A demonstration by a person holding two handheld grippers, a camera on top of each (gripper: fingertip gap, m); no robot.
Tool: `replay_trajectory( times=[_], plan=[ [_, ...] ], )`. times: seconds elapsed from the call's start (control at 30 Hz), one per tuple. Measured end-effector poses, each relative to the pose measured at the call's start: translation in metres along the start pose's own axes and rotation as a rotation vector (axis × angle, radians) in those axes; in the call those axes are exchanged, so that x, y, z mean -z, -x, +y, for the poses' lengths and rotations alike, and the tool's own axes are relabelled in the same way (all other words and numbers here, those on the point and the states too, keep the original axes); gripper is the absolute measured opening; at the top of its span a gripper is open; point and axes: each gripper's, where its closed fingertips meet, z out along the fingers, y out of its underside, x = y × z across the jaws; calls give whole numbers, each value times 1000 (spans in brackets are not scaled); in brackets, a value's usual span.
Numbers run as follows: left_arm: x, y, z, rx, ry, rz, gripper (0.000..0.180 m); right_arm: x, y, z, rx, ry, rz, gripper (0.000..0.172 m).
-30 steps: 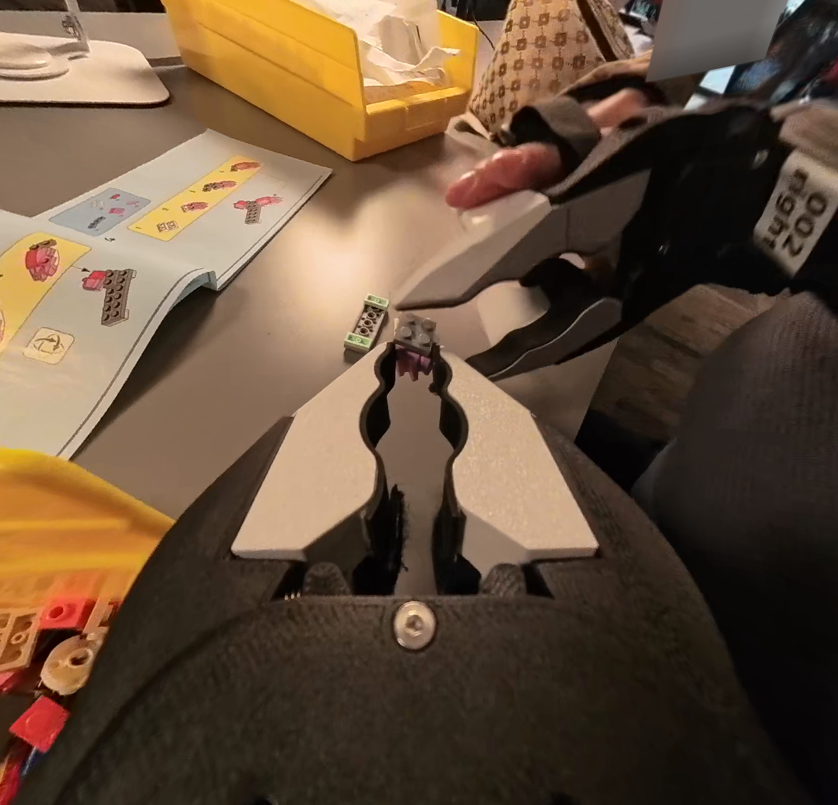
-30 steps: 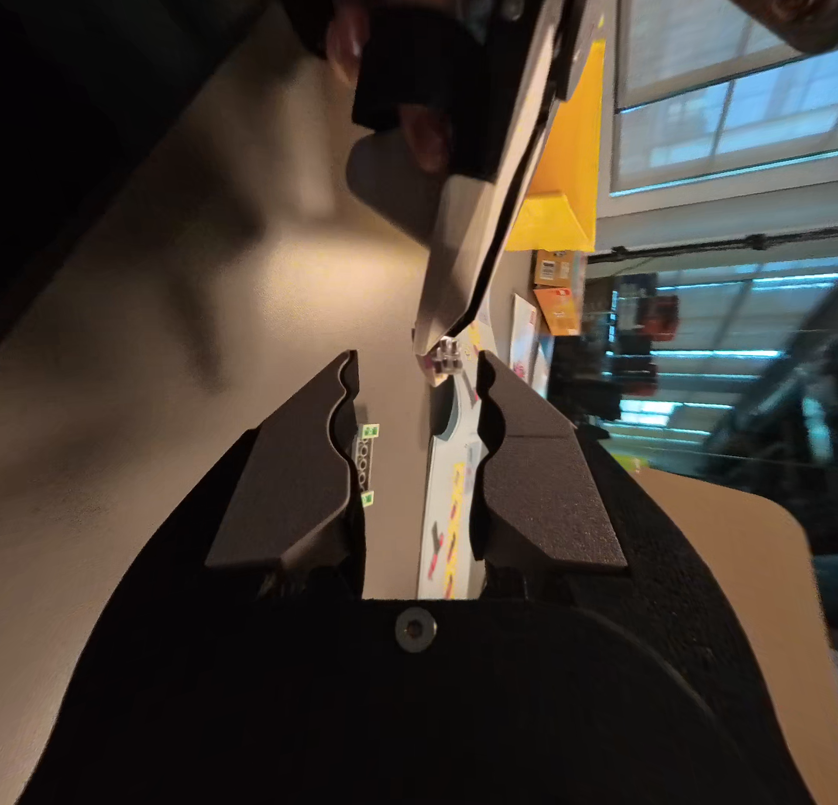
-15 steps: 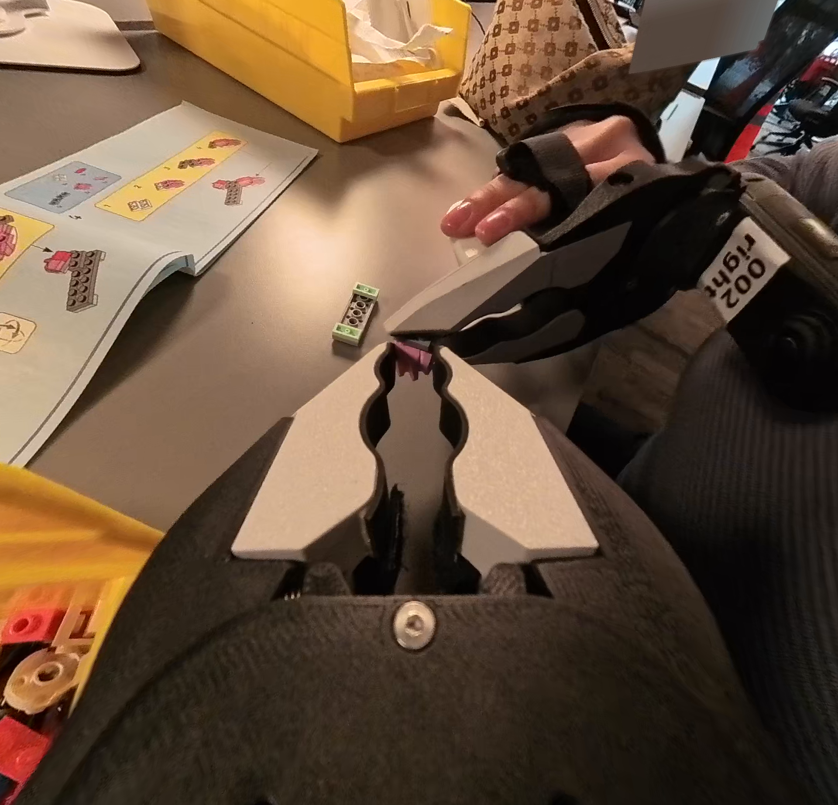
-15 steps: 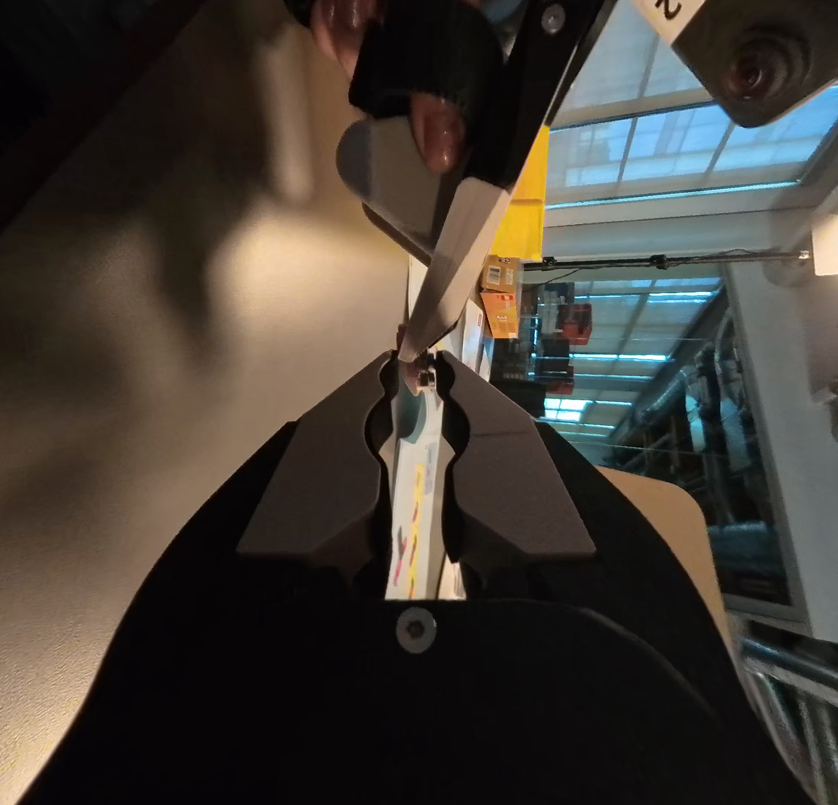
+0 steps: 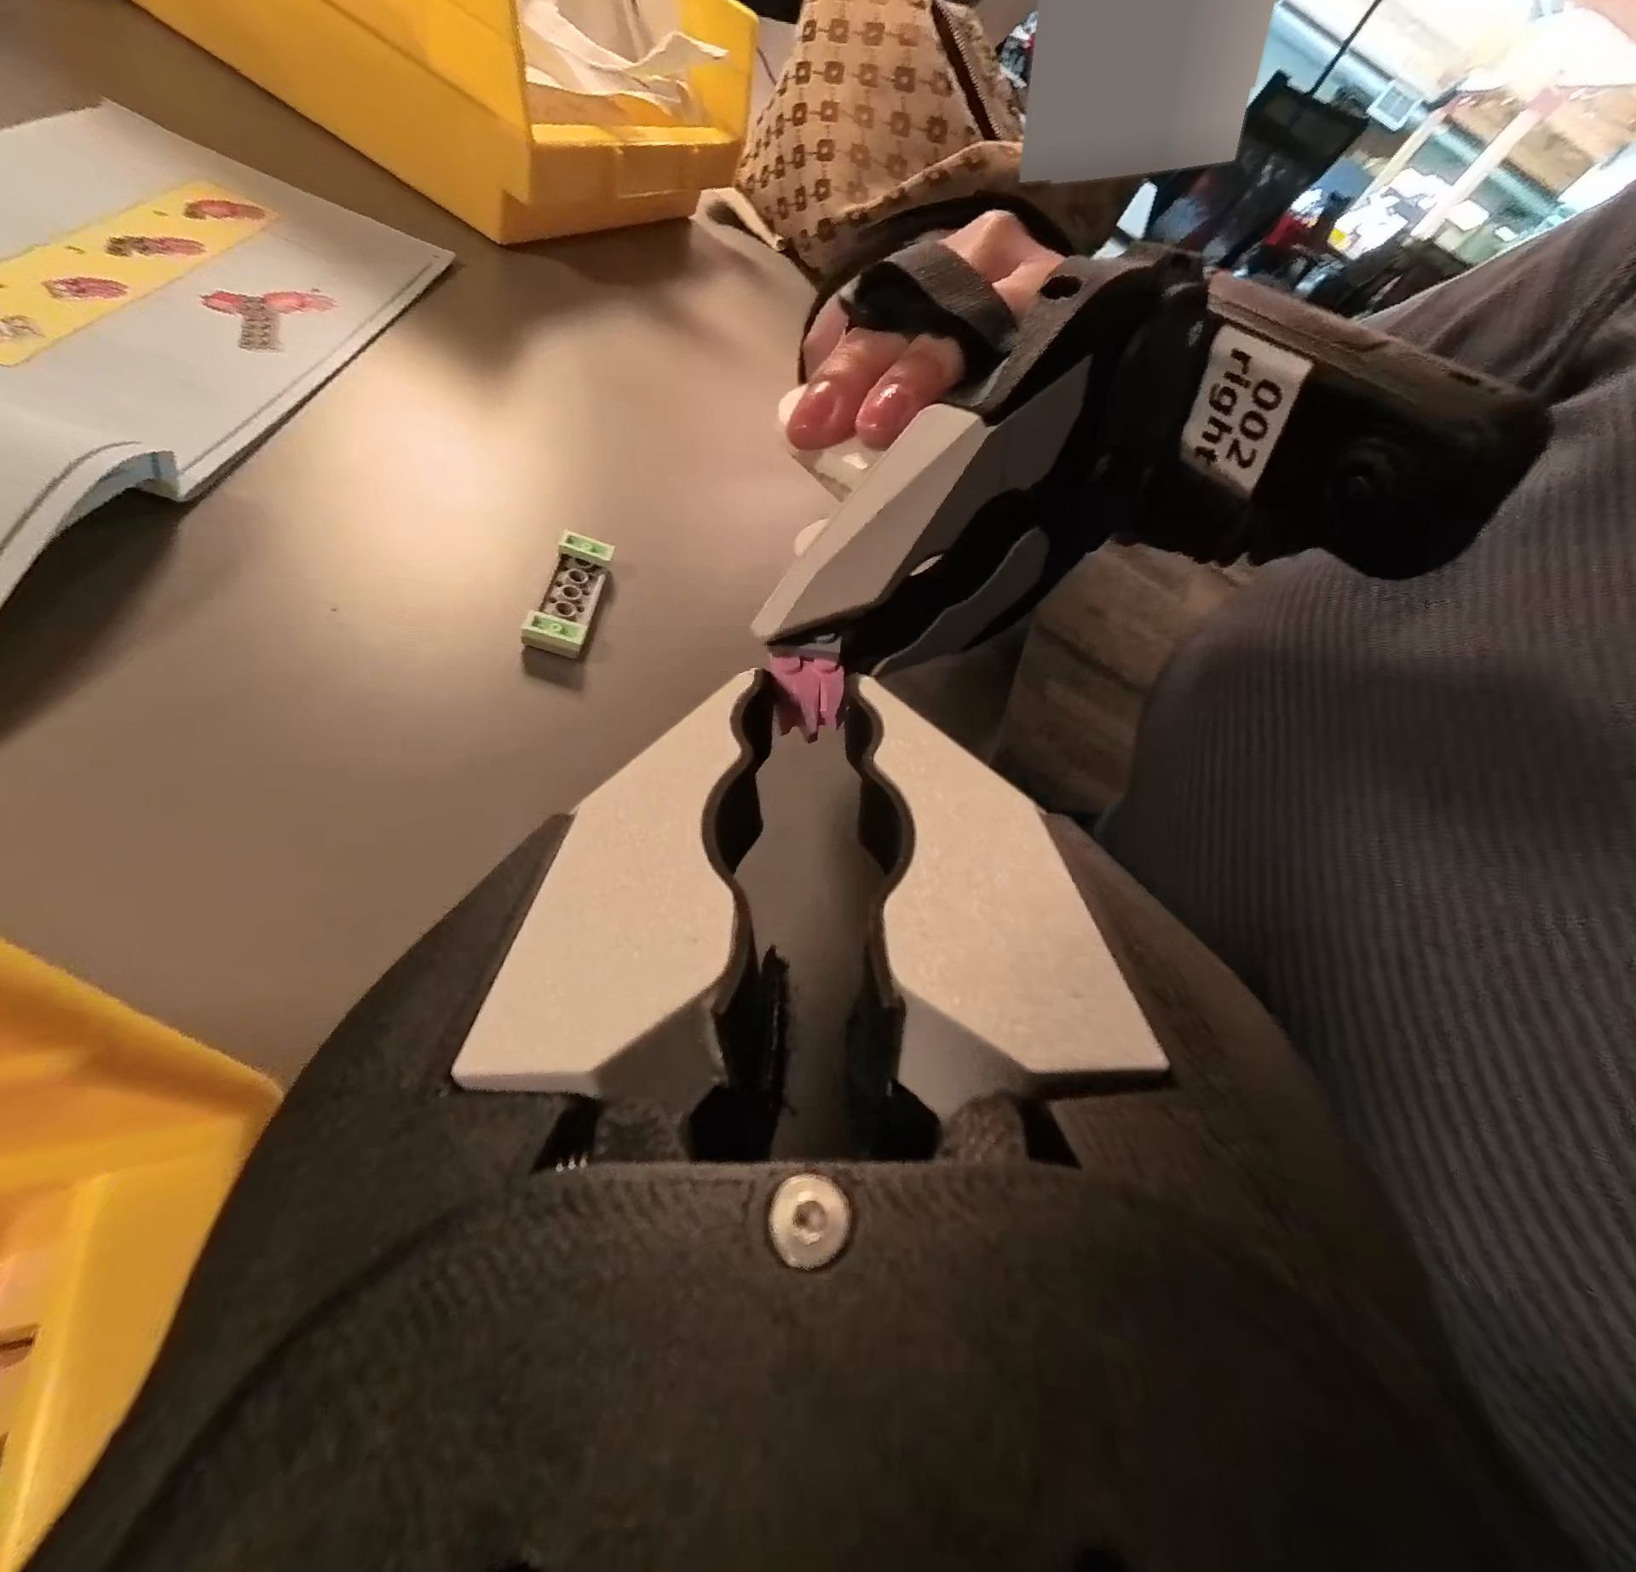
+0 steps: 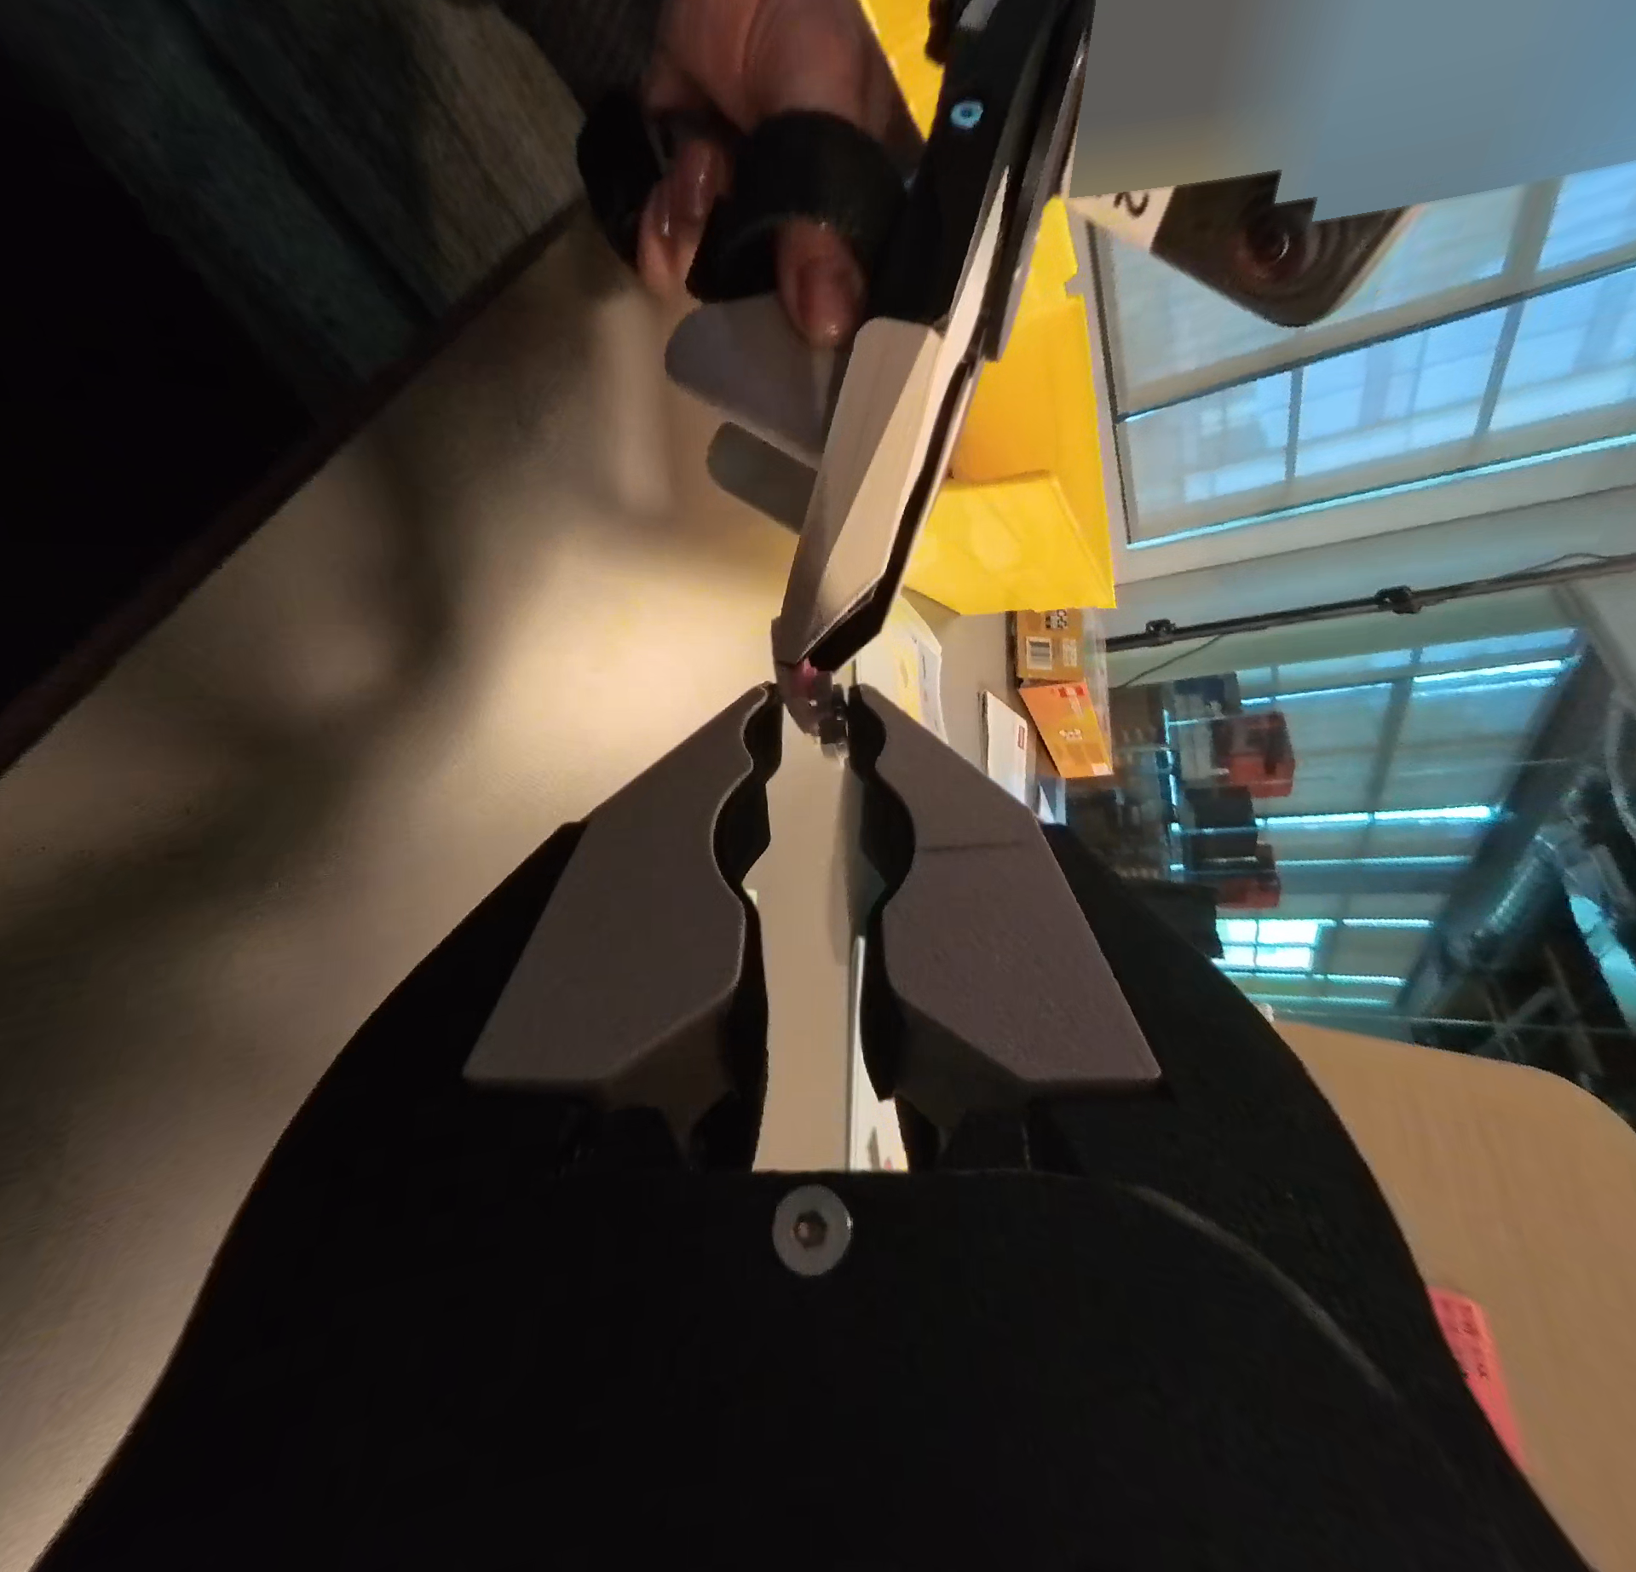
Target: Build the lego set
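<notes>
My left gripper (image 5: 801,699) is shut on a small pink brick (image 5: 807,704) and holds it above the dark table (image 5: 354,733). A small grey plate (image 5: 819,642) sits on the far end of the pink brick. My right gripper (image 5: 810,644) comes in from the right, tip to tip with the left one, and is shut on that grey plate. In the right wrist view the right gripper (image 6: 810,715) pinches the small grey and pink piece (image 6: 819,719), and the left gripper (image 6: 801,644) meets it from above.
A grey plate with green ends (image 5: 567,600) lies on the table to the left. An open instruction booklet (image 5: 221,334) lies beyond it. A yellow bin with paper (image 5: 531,113) and a patterned bag (image 5: 868,95) stand at the back. Another yellow bin (image 5: 88,1175) is near left. Both grippers' tips are close together, under 4 cm apart.
My right gripper was wide open beside the brick a second ago and has shut on the grey plate. The left gripper has kept its hold on the pink brick throughout.
</notes>
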Motion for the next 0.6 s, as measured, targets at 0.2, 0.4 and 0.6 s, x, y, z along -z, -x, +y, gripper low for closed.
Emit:
replay_trajectory(
  times=[0.2,0.4,0.6],
  plan=[
    [2,-11,0,49,-10,104,15,8,1,-9,-100,-104,-36,11],
    [2,-7,-3,-130,-21,-11,24,6,2,-2,-190,-71,-60,8],
    [-1,-2,-4,-569,21,-289,29,6,-1,3,-249,-56,-74,8]
  ],
)
